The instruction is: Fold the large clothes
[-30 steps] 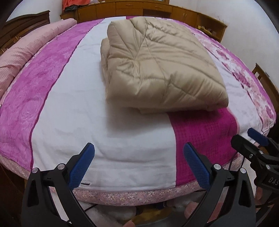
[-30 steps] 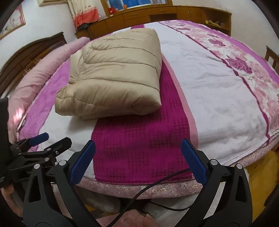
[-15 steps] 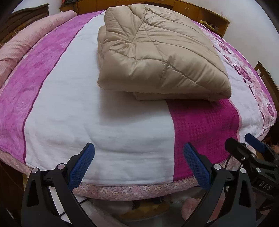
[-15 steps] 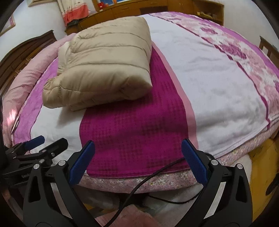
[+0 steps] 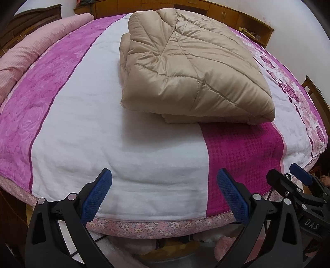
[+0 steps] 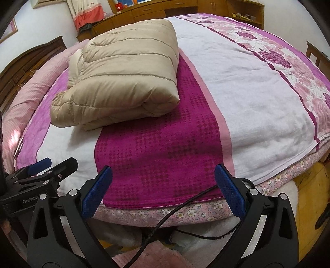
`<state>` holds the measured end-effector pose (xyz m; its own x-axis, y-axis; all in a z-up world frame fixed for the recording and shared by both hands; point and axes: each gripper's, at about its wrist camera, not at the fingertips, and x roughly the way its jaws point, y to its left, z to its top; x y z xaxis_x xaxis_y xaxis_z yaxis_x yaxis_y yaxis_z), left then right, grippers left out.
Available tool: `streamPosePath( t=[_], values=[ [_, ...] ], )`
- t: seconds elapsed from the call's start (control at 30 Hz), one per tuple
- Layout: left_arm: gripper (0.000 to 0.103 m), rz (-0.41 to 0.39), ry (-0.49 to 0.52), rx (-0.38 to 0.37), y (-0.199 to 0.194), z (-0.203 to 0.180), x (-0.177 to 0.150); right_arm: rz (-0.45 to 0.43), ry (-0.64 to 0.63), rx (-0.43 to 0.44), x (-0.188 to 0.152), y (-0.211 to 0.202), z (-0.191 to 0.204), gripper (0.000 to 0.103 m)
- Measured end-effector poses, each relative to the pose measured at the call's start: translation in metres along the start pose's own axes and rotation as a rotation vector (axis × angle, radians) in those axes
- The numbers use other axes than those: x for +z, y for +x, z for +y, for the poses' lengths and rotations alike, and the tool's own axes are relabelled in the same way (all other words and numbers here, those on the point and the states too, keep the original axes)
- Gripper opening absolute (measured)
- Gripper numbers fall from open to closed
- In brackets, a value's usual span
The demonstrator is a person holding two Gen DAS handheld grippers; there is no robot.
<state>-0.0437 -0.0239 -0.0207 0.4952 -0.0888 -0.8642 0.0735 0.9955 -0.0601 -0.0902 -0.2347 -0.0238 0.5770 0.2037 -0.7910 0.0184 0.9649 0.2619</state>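
A beige quilted down coat [image 5: 191, 68] lies folded into a thick bundle in the middle of the bed [image 5: 115, 148]. In the right wrist view the same coat [image 6: 123, 80] sits left of centre, its folded edge facing me. My left gripper [image 5: 164, 189] hovers open over the bed's near edge, well short of the coat, holding nothing. My right gripper [image 6: 163, 185] is also open and empty at the same edge. Each gripper shows in the other's view: the right gripper [image 5: 288, 177] and the left gripper [image 6: 51, 165].
The bed has white, pink and magenta bedding [image 6: 160, 148]. A pink bolster [image 5: 35, 49] lies along the left. Wooden cabinets [image 5: 226, 10] line the far wall and a wooden chair [image 5: 315, 92] stands at the right. A black cable [image 6: 175, 212] hangs by the bed's near edge.
Both grippers have moved forward and up over the bed's near edge, so the folded coat looks closer. Their jaws stay open and the coat has not moved.
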Motion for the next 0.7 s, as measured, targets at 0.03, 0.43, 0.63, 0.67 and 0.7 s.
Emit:
streamPosePath(
  t=[0.03,0.43,0.63,0.67,0.7],
  values=[
    [0.097,0.002,-0.001,0.004,0.0001,-0.0001,0.0001,0.0,0.0,0.0,0.0002,-0.0005,0.0001,0.098],
    [0.097,0.015,0.001,0.013,0.0037,-0.0032,0.0024,0.004,-0.004,-0.011,0.0011,0.0007,0.0007,0.098],
    [0.097,0.011,0.004,0.018,0.0021,-0.0038,0.0013,0.006,-0.01,-0.007,0.0002,0.003,0.0036,0.098],
    [0.097,0.008,0.002,0.018,0.0013,-0.0037,0.0013,0.005,-0.012,-0.007,0.0001,0.0025,0.0042,0.098],
    [0.097,0.007,0.001,0.017,0.001,-0.0035,0.0016,0.003,-0.014,-0.008,0.0001,0.0022,0.0043,0.098]
  ],
)
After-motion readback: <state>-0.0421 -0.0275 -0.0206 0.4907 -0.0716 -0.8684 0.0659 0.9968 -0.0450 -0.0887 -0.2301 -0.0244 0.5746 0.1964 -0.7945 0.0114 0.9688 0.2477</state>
